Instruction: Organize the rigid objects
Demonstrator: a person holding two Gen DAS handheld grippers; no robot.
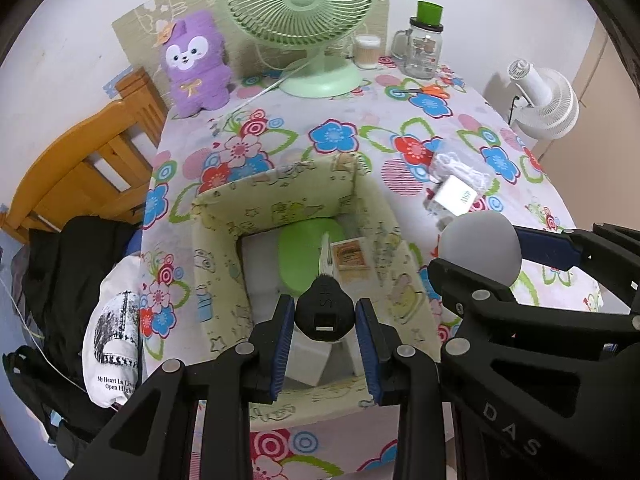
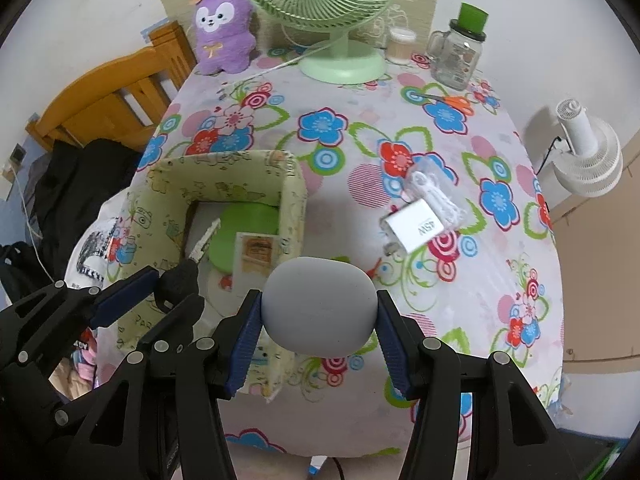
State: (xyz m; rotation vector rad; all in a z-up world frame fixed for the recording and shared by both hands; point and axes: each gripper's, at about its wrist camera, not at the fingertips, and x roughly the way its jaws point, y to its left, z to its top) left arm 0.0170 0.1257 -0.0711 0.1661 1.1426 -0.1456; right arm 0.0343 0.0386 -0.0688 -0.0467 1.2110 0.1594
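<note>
While the left gripper (image 1: 325, 322) hung over the open fabric box (image 1: 218, 216), its blue pads pinched a black-handled key (image 1: 324, 312), blade pointing down into the box. Inside lay a green oval case (image 1: 300, 256) and a small printed card (image 1: 352, 258). Just beside it, over the box's right wall, the right gripper (image 2: 319, 318) clamped a grey egg-shaped object (image 2: 320, 306). Farther right on the floral tablecloth (image 2: 360, 112) sat a white charger (image 2: 416, 228) against a bagged cable (image 2: 436, 196).
</note>
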